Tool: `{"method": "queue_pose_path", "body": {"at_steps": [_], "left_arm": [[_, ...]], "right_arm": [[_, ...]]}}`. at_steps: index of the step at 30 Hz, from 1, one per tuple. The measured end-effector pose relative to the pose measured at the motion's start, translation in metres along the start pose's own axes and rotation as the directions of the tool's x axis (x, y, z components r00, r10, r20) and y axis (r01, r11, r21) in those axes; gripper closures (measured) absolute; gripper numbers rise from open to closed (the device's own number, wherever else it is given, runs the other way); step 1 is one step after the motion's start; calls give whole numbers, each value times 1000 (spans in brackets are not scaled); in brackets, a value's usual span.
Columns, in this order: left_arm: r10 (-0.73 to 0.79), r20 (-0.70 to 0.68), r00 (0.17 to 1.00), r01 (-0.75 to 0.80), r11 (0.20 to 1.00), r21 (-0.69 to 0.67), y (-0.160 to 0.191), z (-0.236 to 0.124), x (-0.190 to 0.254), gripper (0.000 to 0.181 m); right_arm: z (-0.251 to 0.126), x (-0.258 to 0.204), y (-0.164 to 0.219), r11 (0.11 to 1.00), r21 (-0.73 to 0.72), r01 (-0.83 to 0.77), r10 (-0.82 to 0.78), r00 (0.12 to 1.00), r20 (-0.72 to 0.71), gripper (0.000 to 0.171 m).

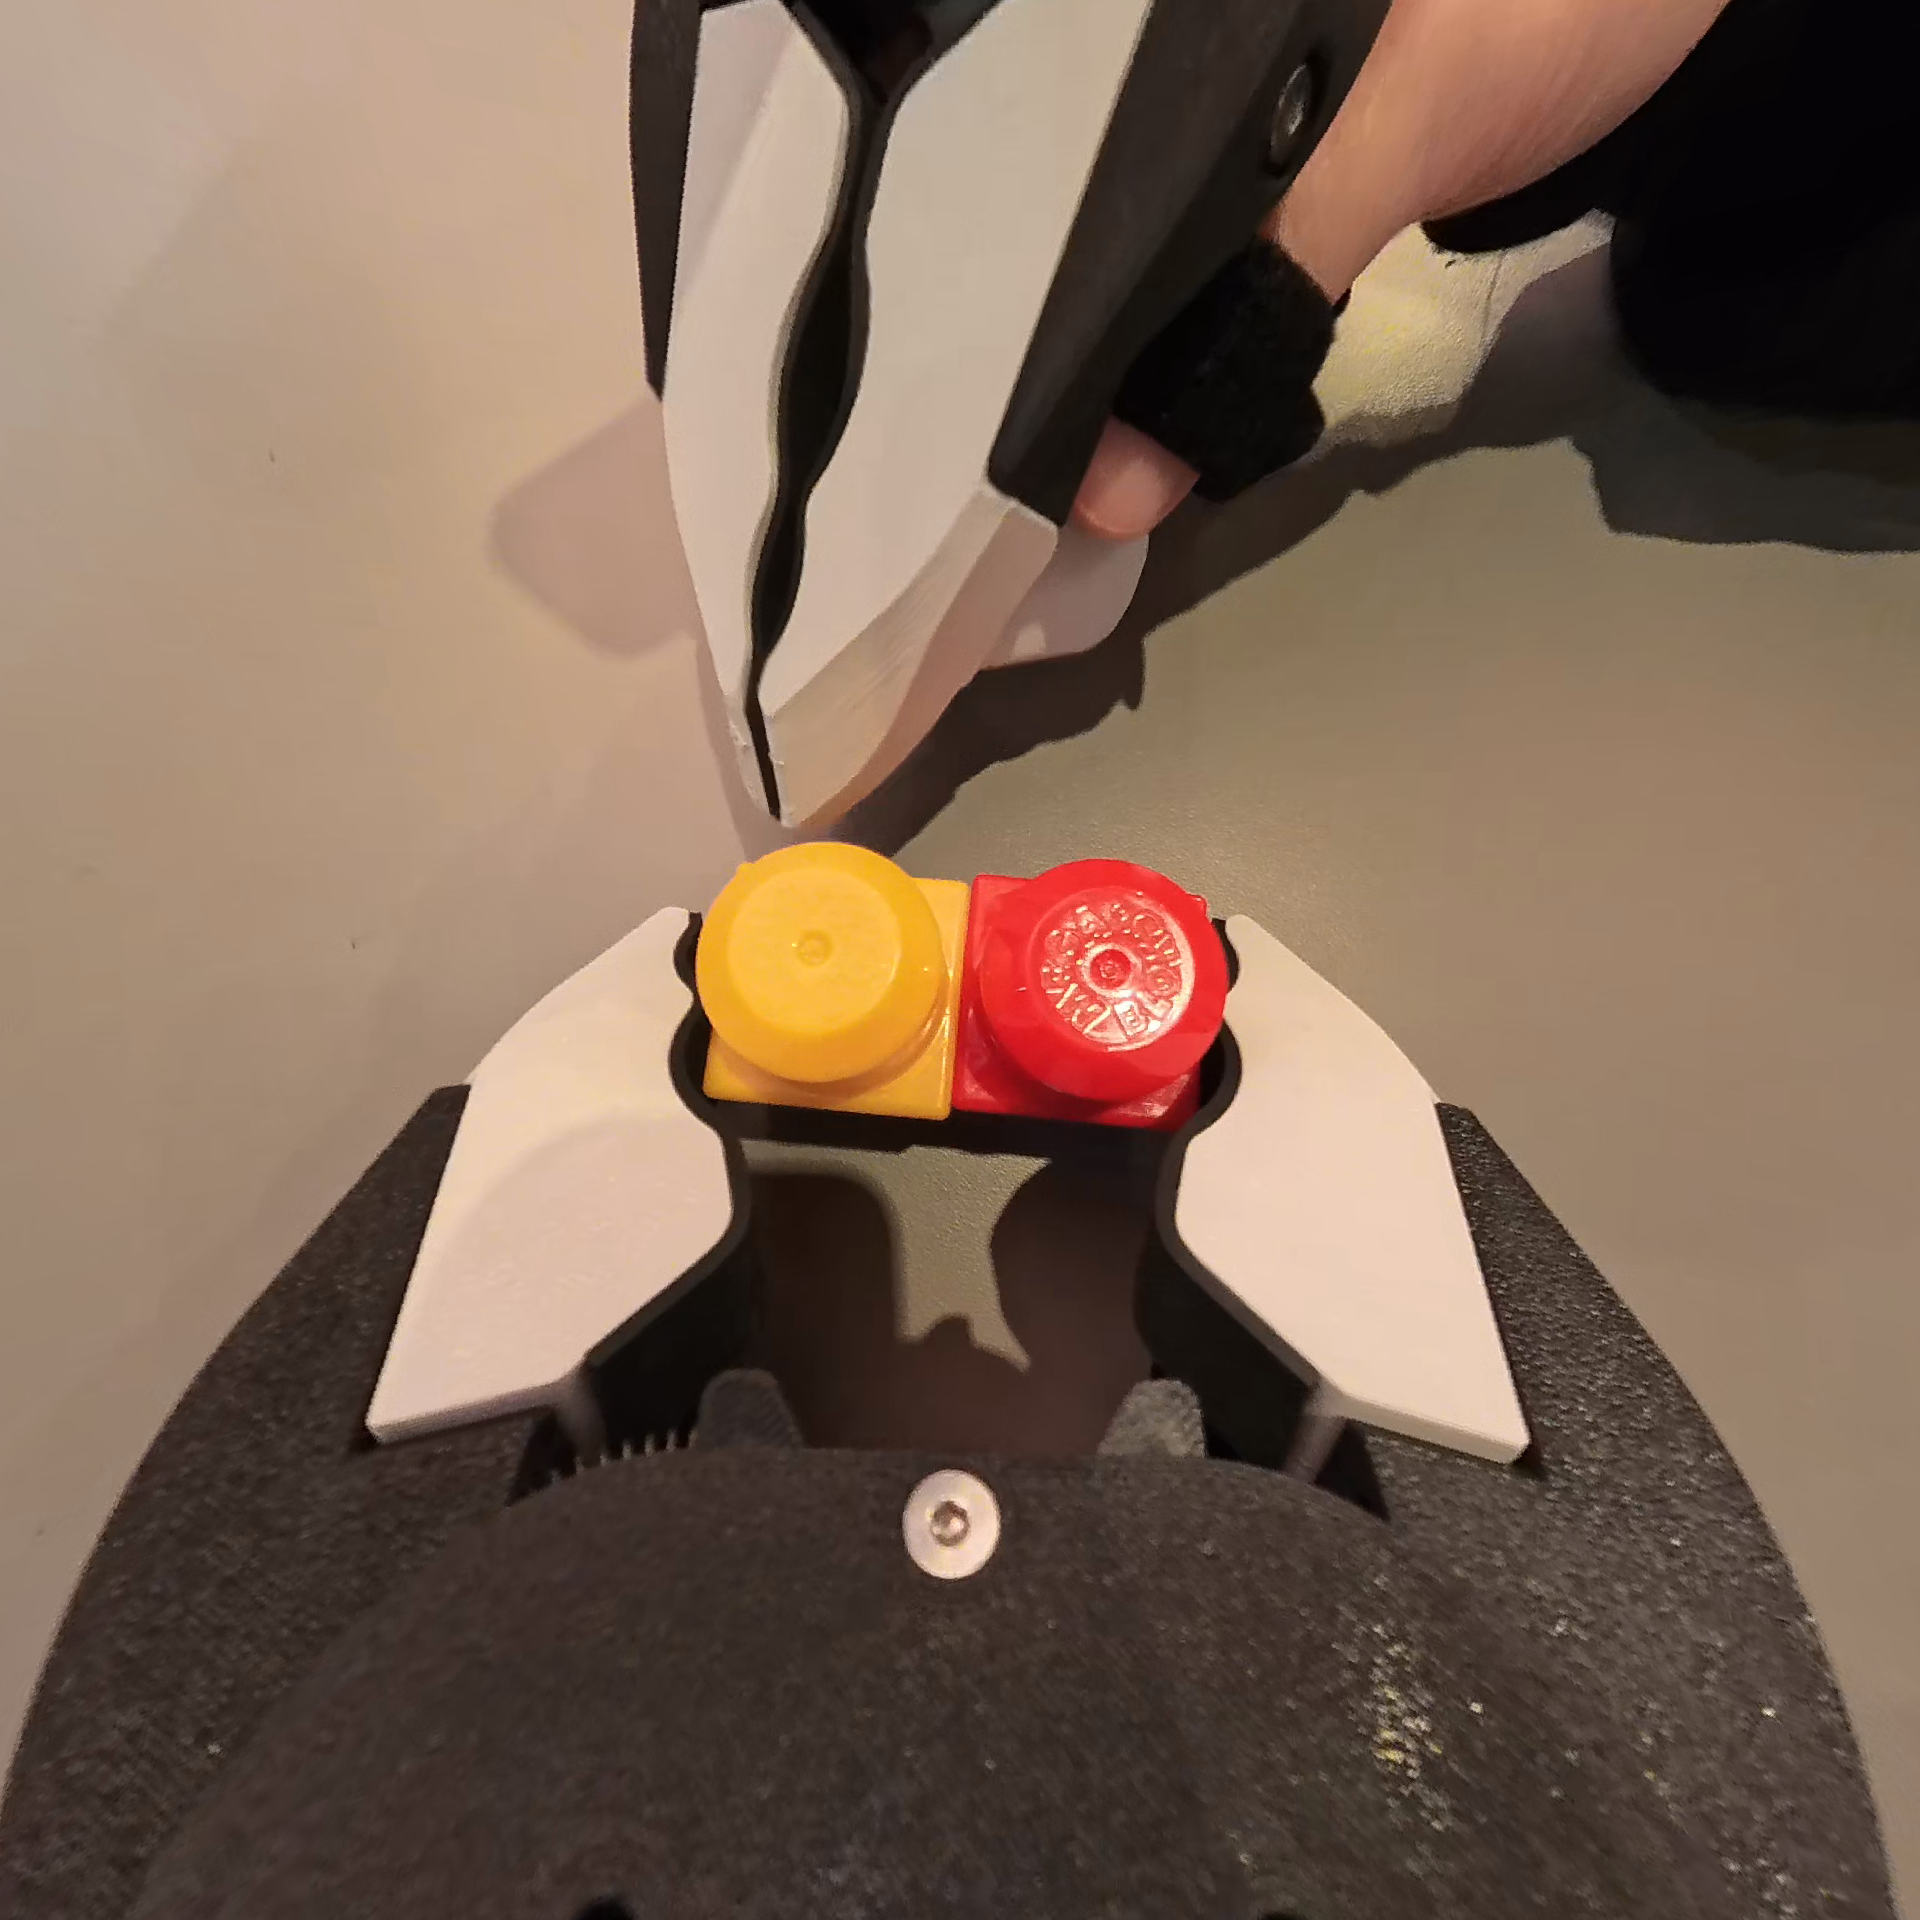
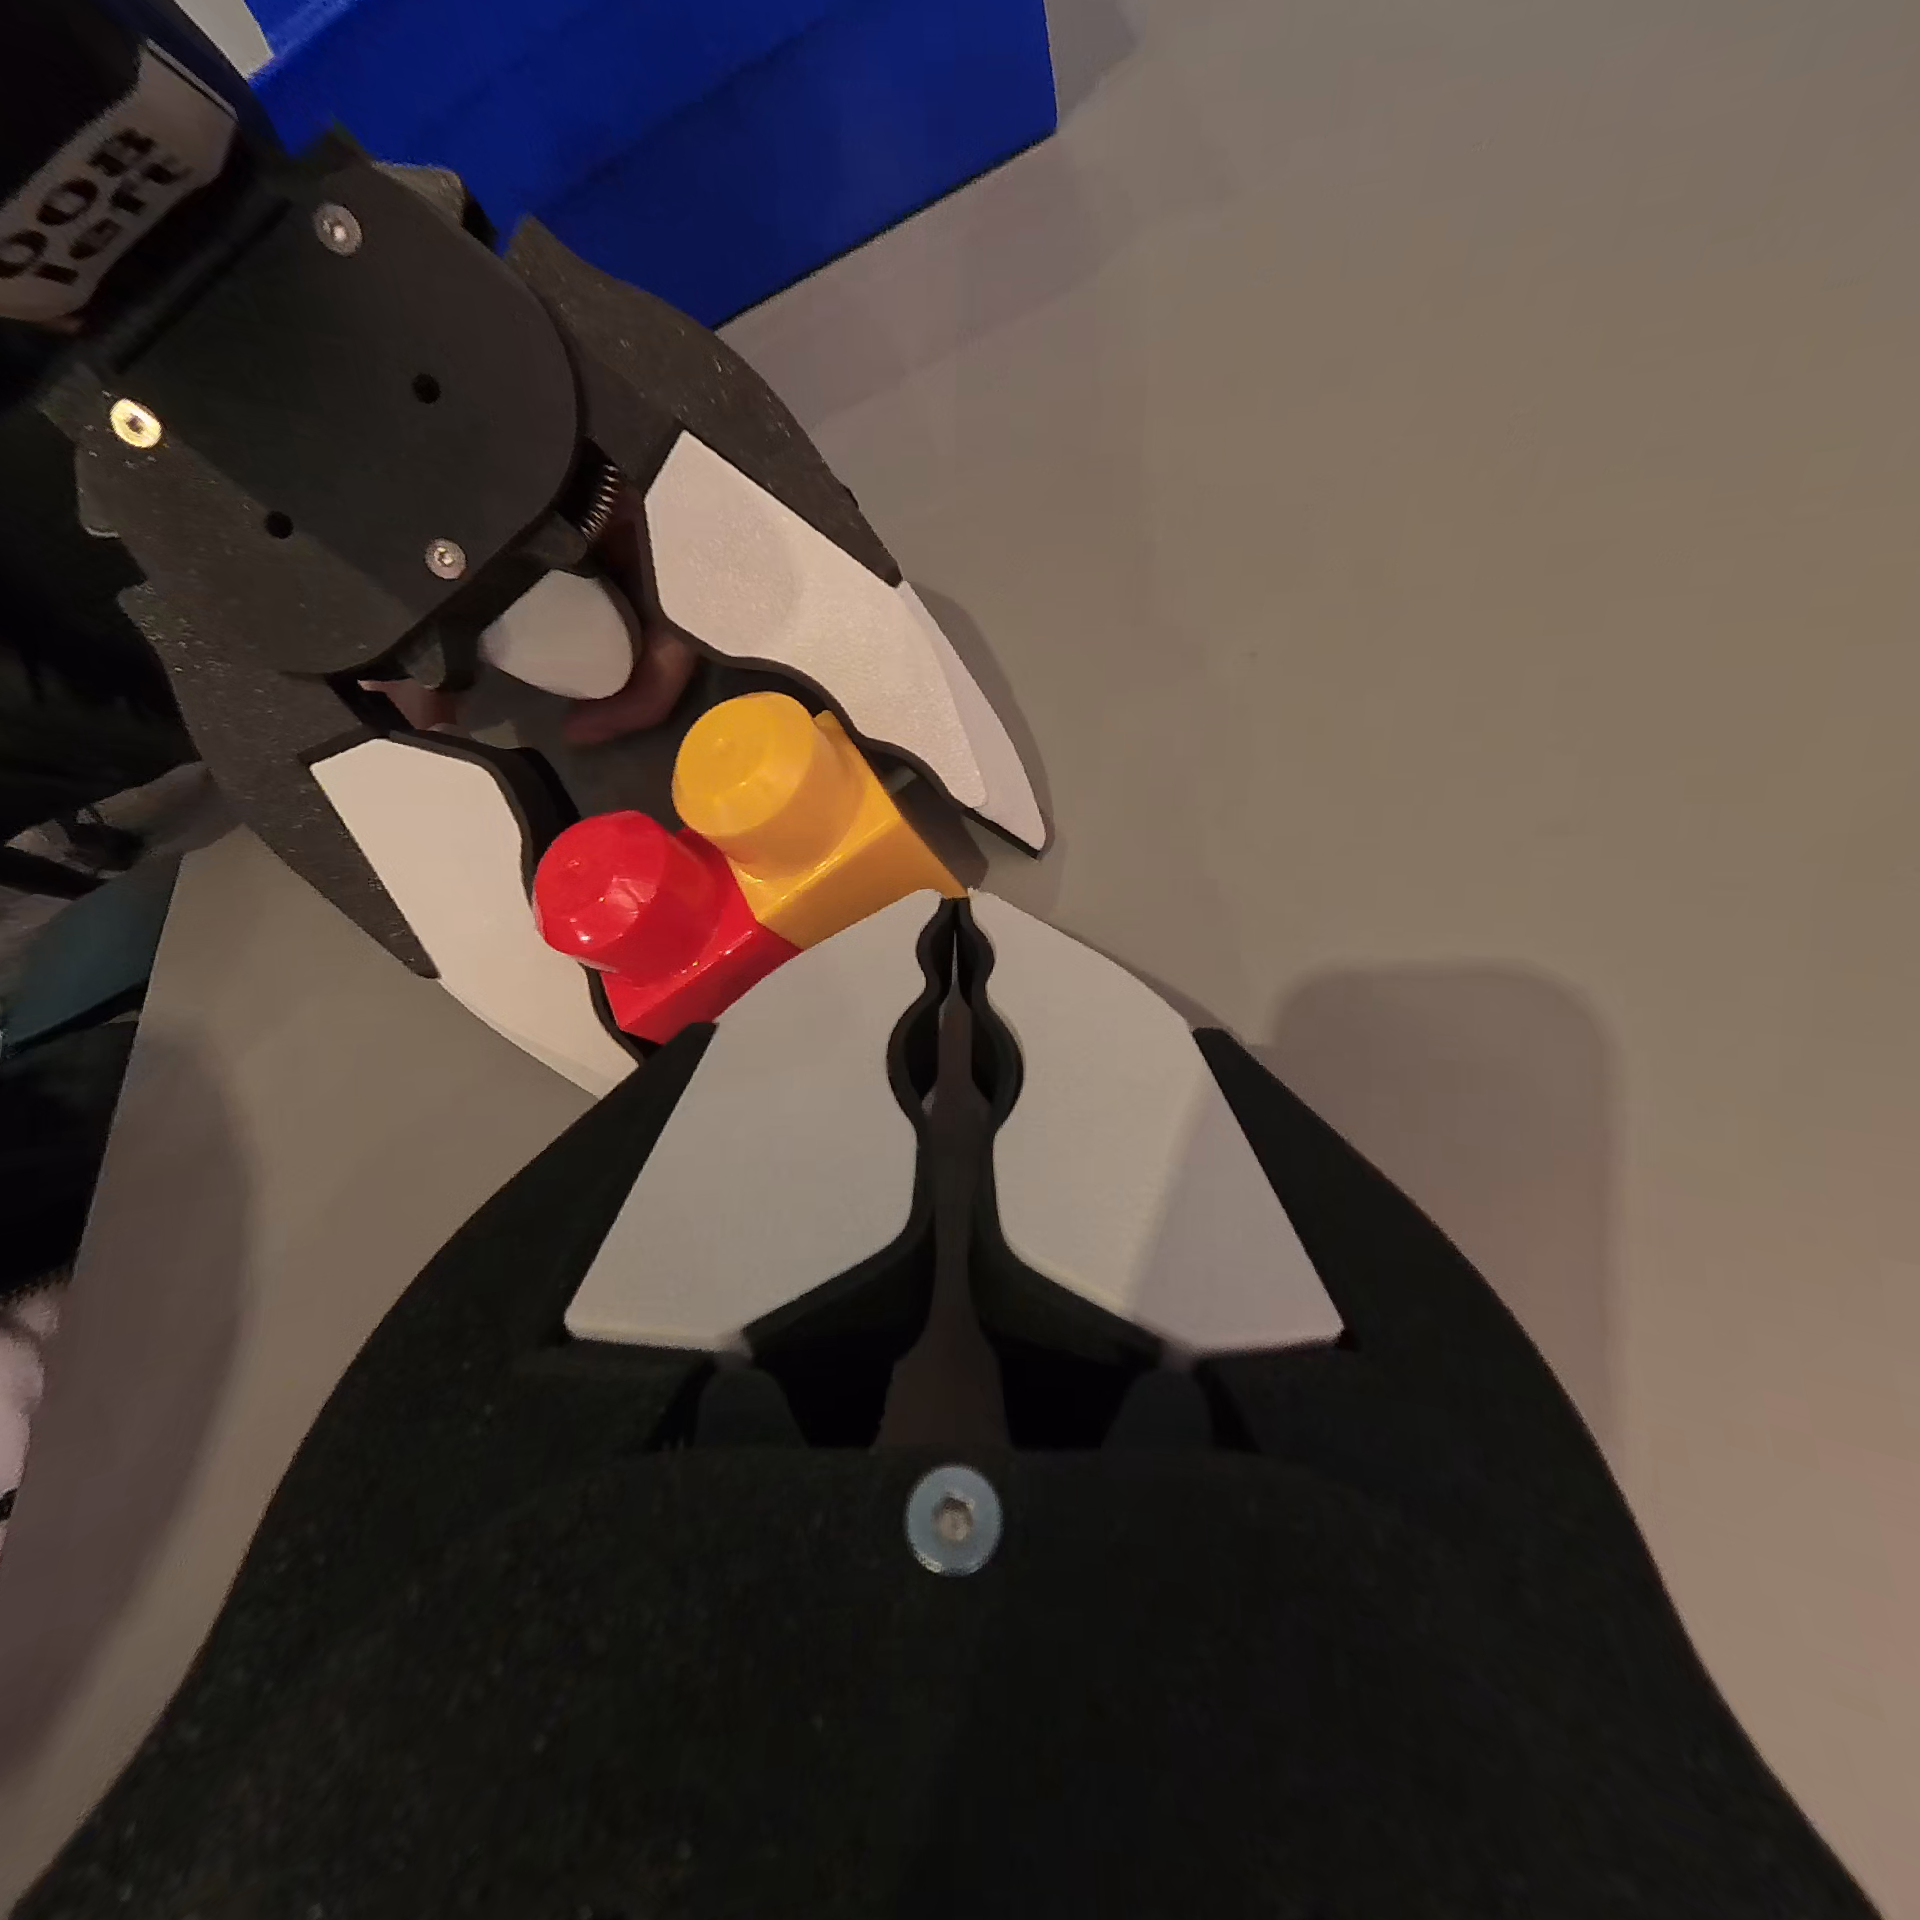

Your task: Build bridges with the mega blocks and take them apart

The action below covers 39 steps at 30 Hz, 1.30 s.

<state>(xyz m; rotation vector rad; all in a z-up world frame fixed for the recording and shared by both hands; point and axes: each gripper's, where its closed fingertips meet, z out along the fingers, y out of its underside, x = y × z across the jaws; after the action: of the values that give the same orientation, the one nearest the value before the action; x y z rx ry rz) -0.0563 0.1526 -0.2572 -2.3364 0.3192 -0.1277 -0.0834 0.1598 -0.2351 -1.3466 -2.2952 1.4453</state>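
Observation:
A yellow block and a red block, each with one stud, sit side by side on the table. My left gripper is shut on the pair, one finger against the yellow block's outer side and the other against the red's. My right gripper is shut and empty, its tip just beyond the yellow block. In the right wrist view its closed tip meets the corner of the yellow block, with the red block beside it and the left gripper around both. I cannot tell if it touches.
A blue box stands on the pale table behind the left gripper. A person's hand in a black fingerless glove holds the right gripper.

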Motion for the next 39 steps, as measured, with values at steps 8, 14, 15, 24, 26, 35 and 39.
{"method": "queue_pose_path", "body": {"at_steps": [8, 14, 15, 24, 26, 35, 39], "left_arm": [[-18, 25, 1000, 18, 1000, -6, 4, -5, 0, 91], [-35, 14, 999, 35, 998, 43, -6, -19, 8, 91], [-29, 10, 1000, 28, 997, 65, -11, -22, 10, 91], [23, -28, 999, -20, 995, 100, -26, -25, 31, 91], [25, -34, 999, -22, 995, 101, -28, -26, 34, 91], [36, -27, 999, -33, 994, 100, -35, -29, 44, 91], [35, -18, 999, -33, 995, 91, -35, -27, 44, 91]], "right_arm": [[-25, -12, -19, 995, 54, 84, -82, 996, -44, 171], [-99, -16, 15, 982, -11, 187, -182, 944, -275, 159], [-115, -13, 25, 980, -10, 199, -191, 922, -336, 152], [-177, 8, 93, 988, 14, 156, -122, 827, -548, 125], [-178, 14, 99, 991, 38, 128, -87, 836, -542, 128], [-164, 26, 107, 993, -4, 120, -109, 882, -459, 135], [-159, 22, 107, 994, 9, 107, -94, 906, -413, 142]]}}
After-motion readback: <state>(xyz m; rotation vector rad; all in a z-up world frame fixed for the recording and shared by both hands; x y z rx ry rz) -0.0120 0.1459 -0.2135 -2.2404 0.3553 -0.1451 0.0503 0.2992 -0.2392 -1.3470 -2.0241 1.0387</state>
